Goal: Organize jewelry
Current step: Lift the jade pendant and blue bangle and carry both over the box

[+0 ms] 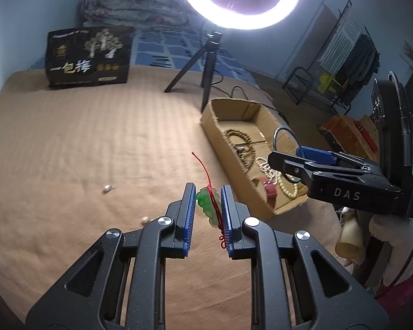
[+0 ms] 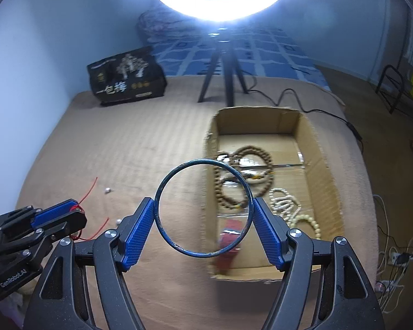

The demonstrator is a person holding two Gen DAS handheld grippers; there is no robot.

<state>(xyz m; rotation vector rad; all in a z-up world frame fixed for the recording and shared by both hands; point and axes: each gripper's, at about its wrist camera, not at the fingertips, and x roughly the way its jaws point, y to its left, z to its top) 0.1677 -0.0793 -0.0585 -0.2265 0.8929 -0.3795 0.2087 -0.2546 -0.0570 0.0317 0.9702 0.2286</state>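
Note:
My left gripper (image 1: 207,211) is shut on a green jade pendant (image 1: 206,203) with a red cord (image 1: 202,165), held above the tan bed cover. It also shows in the right wrist view (image 2: 68,214) at the lower left. My right gripper (image 2: 203,220) is shut on a dark blue bangle (image 2: 203,209), held above the near left edge of the cardboard box (image 2: 325,170). In the left wrist view the right gripper (image 1: 286,159) holds the bangle (image 1: 285,137) over the box (image 1: 220,134). The box holds brown bead strands (image 2: 247,181), cream bead strands (image 2: 289,206) and a red item (image 2: 231,233).
Two loose pearls (image 1: 107,187) (image 1: 144,220) lie on the tan cover (image 1: 96,137). A ring light on a tripod (image 1: 209,63) stands behind the box. A black package (image 1: 88,57) stands at the far left. Cables (image 2: 316,107) run off the right side.

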